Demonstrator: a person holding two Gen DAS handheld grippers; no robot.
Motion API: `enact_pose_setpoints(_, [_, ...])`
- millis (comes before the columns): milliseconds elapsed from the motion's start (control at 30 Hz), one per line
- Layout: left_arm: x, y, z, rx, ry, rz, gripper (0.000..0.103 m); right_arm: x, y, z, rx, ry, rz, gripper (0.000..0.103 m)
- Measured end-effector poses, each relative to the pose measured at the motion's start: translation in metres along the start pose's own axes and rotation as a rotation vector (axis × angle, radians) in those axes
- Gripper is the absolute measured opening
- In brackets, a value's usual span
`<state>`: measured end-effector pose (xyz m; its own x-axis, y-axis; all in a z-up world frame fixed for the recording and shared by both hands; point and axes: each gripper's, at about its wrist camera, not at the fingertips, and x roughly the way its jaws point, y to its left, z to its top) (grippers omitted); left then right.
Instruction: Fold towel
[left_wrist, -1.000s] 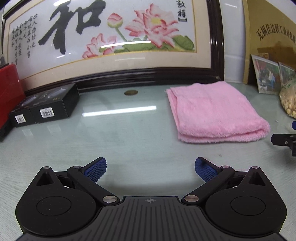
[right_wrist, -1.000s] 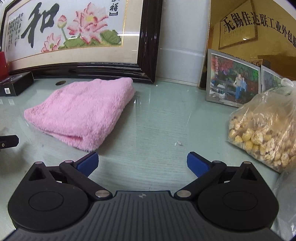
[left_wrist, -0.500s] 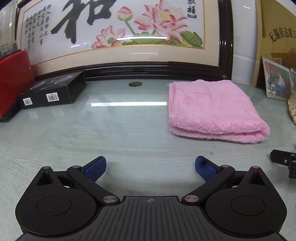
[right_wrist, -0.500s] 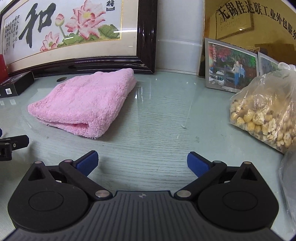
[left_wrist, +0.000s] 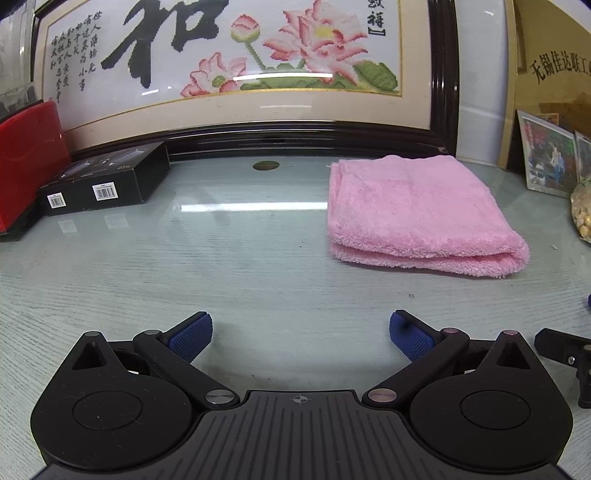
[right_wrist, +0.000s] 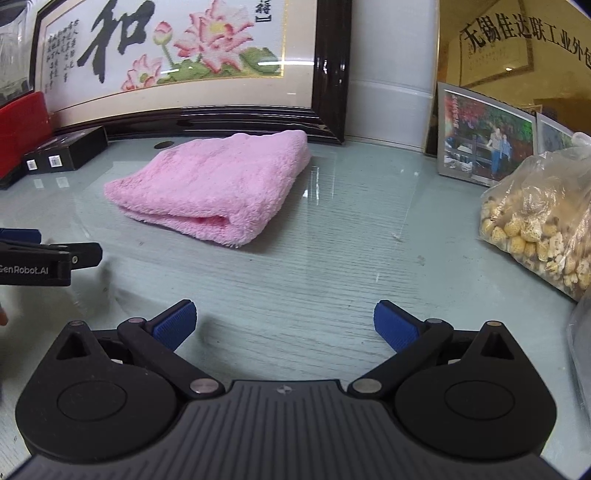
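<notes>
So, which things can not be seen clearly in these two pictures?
- Pink towel: in both views only the top and the near folded edges show; how many layers lie inside is hidden by the top layer.
- Bag of puffed snacks: cut off by the right edge in both views.
- Red box: cut by the left edge.
- Barcode labels on the black boxes: too small to read.
- Left tool and right tool: open, empty.

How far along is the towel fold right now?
Looks done: the pink towel lies in a neat layered stack on the glass table, folded edge facing the cameras. In hand: nothing; the left gripper and right gripper are open and clear of it. Left: probably nothing.
</notes>
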<state>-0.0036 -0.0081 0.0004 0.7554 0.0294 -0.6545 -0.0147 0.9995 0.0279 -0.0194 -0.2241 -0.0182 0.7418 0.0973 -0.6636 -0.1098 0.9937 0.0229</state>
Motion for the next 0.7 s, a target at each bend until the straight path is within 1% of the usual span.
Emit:
enact_pose_setpoints(333, [-0.0007, -0.0003, -0.0015, 0.025, -0.001, -0.032, 0.103, 0.0002, -0.0004, -0.0008, -0.001, -0.001, 0.001, 0.103])
enact_pose_setpoints(500, [-0.0017, -0.0032, -0.0027, 0.066, -0.002, -0.081, 0.103, 0.0003, -0.0004, -0.0013, 0.0, -0.001, 0.0, 0.103])
enact_pose_setpoints(700, [-0.0018, -0.0045, -0.0033, 0.07, -0.001, -0.088, 0.103, 0.0005, -0.0001, -0.0015, -0.001, -0.002, 0.0, 0.103])
